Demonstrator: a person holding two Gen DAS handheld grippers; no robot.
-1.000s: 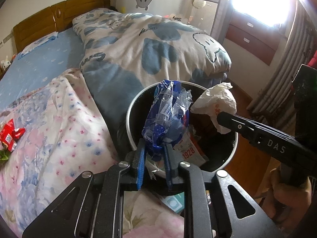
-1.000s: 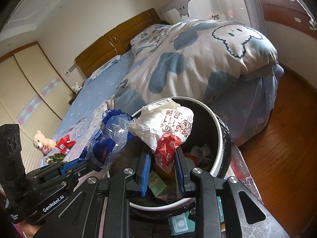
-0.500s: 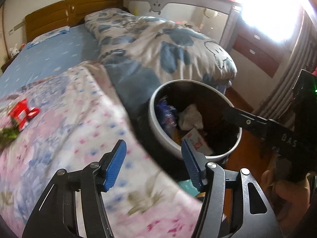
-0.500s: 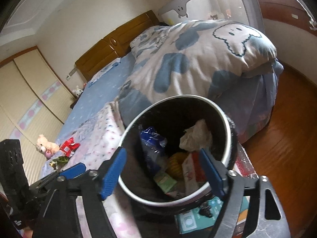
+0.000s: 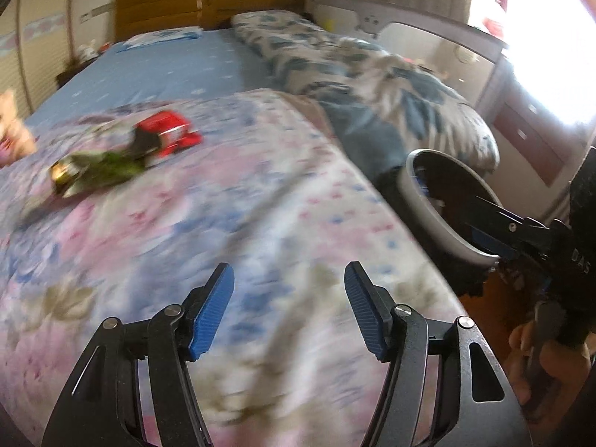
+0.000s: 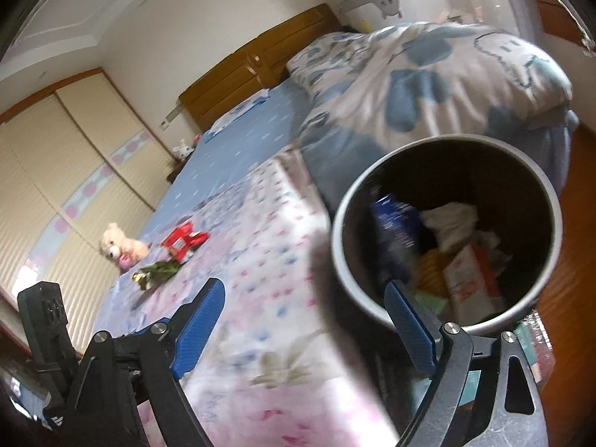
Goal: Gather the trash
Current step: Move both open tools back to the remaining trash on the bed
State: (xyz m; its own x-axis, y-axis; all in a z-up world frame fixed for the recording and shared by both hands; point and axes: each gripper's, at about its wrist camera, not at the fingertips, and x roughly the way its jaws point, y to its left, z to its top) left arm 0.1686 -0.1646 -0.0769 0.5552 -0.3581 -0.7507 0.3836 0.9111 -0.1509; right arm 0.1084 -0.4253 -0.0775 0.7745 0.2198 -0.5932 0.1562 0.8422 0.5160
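Left gripper (image 5: 288,307): jaws spread wide, nothing between the blue pads (image 5: 210,311). A second ago it was clamped on a blue plastic wrapper over the bin; it has since let go and swung out over the bed.

Right gripper (image 6: 305,329): jaws likewise wide apart and empty, at the near rim of the bin. A second ago it pinched a white and red bag; that too has been released.

Floral bedspread (image 5: 238,223): directly beneath the left gripper, blurred by camera motion.

Trash bin (image 6: 551,201): round, dark inside, pale rim, standing beside the bed. Holds the blue wrapper (image 6: 395,219), white crumpled bag (image 6: 452,218) and a red-and-white carton (image 6: 471,279). Both carried pieces now lie inside; that round of the task looks finished.

Red wrapper (image 5: 169,138): on the bedspread, well apart from both grippers. Touching or just beside it, a green wrapper (image 5: 98,171). Judged the remaining trash and the likely next pick.

Teddy bear (image 6: 121,247): near the two wrappers; not trash.

Blue cartoon quilt (image 6: 428,85), wooden headboard (image 5: 208,5): farthest back.
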